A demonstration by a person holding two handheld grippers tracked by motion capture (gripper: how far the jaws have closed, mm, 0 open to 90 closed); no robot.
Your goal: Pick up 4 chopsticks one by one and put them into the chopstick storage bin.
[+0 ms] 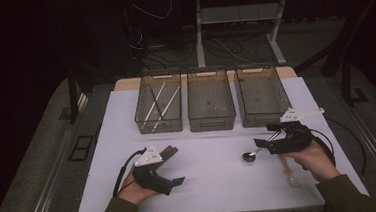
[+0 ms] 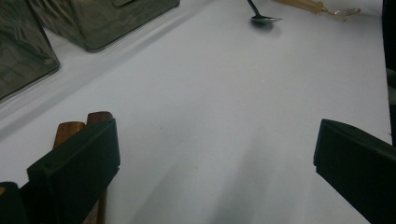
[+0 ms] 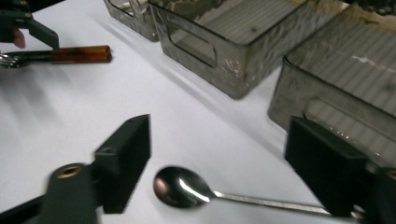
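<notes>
A metal spoon (image 1: 250, 156) lies on the white table (image 1: 211, 174), its bowl toward the middle. My right gripper (image 1: 267, 134) hovers over its handle. In the right gripper view the spoon (image 3: 182, 187) lies low between the two jaws of the right gripper (image 3: 219, 149), which stand apart without pressing on it. My left gripper (image 1: 172, 166) rests open at the front left. Brown-handled cutlery (image 1: 169, 150) lies by its far jaw. The left gripper view shows the left gripper (image 2: 215, 140) open, with those brown handles (image 2: 70, 128) under the left jaw. The right gripper view shows one as a fork (image 3: 79, 54).
Three clear bins stand in a row at the back: the left bin (image 1: 142, 120) holds chopsticks (image 1: 158, 102), then the middle bin (image 1: 212, 122) and the right bin (image 1: 263, 120). A pale-handled utensil (image 1: 287, 171) lies by the right hand. Bare table lies between the grippers.
</notes>
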